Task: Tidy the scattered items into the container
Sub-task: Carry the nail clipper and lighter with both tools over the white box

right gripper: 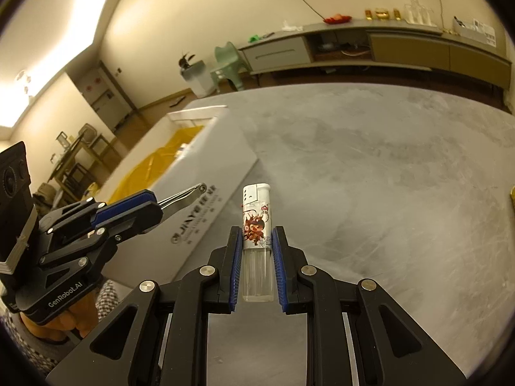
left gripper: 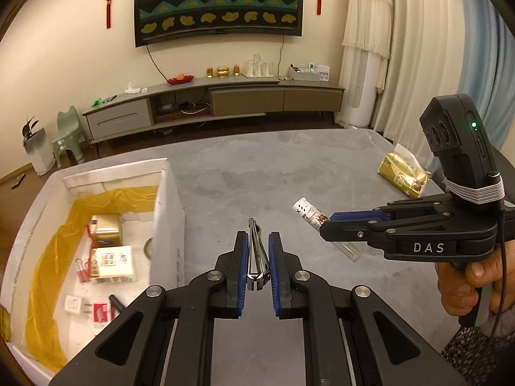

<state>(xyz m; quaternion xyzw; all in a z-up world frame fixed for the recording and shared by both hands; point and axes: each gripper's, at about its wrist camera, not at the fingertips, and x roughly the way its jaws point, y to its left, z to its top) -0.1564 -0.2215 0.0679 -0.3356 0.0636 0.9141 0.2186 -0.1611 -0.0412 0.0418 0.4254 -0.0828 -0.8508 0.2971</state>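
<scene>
My left gripper point(left gripper: 258, 236) is shut on a metal nail clipper point(left gripper: 256, 254), held above the grey table just right of the white box point(left gripper: 169, 212). From the right wrist view the same left gripper point(right gripper: 154, 209) shows at the left with the nail clipper point(right gripper: 183, 197) sticking out toward the box point(right gripper: 206, 173). My right gripper point(right gripper: 256, 231) is shut on a clear lighter point(right gripper: 256, 222) with a white cap and a cartoon print, held upright over the table. In the left wrist view the right gripper point(left gripper: 325, 225) and lighter point(left gripper: 310, 214) hang at the right.
The white box has a yellow liner point(left gripper: 54, 257) and holds small packets and cards point(left gripper: 111, 262). A gold tissue pack point(left gripper: 404, 173) lies at the table's far right edge. A TV cabinet point(left gripper: 225, 99) stands beyond the table. A hand point(left gripper: 466, 286) grips the right handle.
</scene>
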